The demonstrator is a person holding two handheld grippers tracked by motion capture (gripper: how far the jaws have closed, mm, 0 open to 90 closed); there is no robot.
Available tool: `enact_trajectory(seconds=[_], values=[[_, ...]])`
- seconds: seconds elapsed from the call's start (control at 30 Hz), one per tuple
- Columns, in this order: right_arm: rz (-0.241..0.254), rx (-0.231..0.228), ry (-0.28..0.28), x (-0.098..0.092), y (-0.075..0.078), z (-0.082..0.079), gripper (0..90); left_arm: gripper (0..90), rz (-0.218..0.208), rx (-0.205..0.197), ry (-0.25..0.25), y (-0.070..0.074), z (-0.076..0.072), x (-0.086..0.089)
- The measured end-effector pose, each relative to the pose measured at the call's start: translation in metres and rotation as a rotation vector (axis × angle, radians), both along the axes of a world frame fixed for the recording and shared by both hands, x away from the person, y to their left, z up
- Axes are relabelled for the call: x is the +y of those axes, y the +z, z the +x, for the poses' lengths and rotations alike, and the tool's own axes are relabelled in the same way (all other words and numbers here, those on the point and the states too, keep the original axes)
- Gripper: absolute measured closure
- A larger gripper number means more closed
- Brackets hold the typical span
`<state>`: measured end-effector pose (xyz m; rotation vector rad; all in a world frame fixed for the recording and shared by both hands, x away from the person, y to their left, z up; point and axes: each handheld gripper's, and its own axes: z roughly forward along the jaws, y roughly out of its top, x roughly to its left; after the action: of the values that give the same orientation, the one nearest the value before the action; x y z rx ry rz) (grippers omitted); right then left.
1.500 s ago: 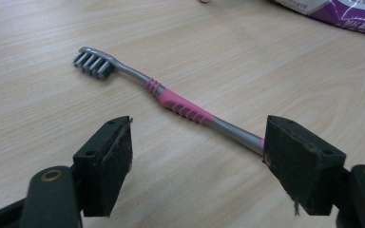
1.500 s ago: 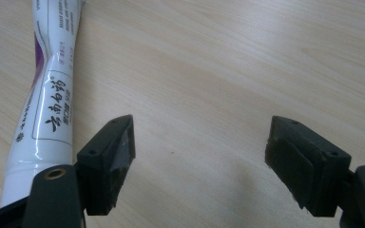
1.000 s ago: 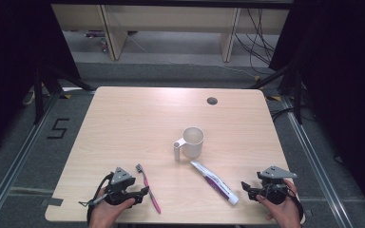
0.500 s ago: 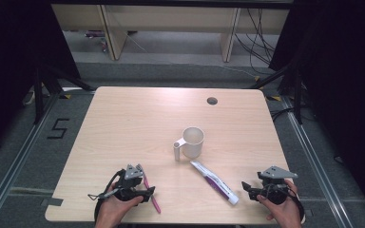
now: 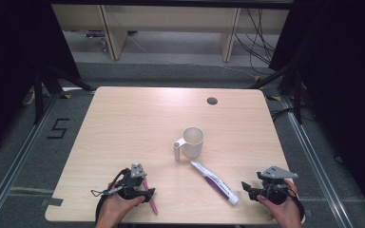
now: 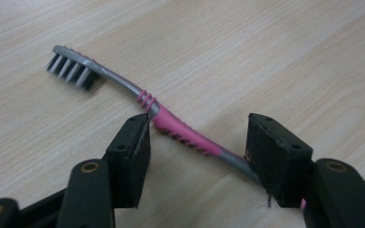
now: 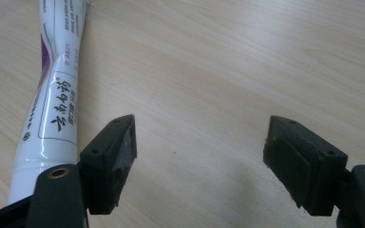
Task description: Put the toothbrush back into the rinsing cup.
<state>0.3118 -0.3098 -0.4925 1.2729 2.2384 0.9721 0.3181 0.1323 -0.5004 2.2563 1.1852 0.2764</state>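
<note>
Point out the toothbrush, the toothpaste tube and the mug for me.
toothbrush (image 6: 183,133), left gripper view, on the pink grip of its handle.
toothpaste tube (image 5: 215,182), high view, on the purple stripe at mid-tube.
mug (image 5: 193,142), high view, on its outer wall.

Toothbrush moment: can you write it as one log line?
left gripper: jaws closing around toothbrush, not gripped | right gripper: open beside toothpaste
</note>
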Motion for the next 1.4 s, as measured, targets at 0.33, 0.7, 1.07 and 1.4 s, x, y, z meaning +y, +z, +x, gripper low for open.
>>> enact_trajectory(seconds=[0.33, 0.7, 1.07, 1.4], values=[[-0.008, -0.025, 0.009, -0.001, 0.000, 0.001, 27.7, 52.7, 0.089, 0.023, -0.068, 0.005, 0.003, -0.001], [0.018, 0.007, -0.012, 0.001, 0.000, -0.001, 27.9, 66.8, 0.195, 0.073, -0.190, 0.013, 0.011, -0.005], [0.031, 0.016, -0.013, 0.002, 0.000, -0.001, 27.9, 77.4, 0.250, 0.125, -0.373, 0.016, 0.023, -0.011], [0.024, 0.012, -0.003, 0.001, 0.000, 0.000, 27.9, 81.4, 0.293, 0.160, -0.305, 0.018, 0.019, -0.019]])
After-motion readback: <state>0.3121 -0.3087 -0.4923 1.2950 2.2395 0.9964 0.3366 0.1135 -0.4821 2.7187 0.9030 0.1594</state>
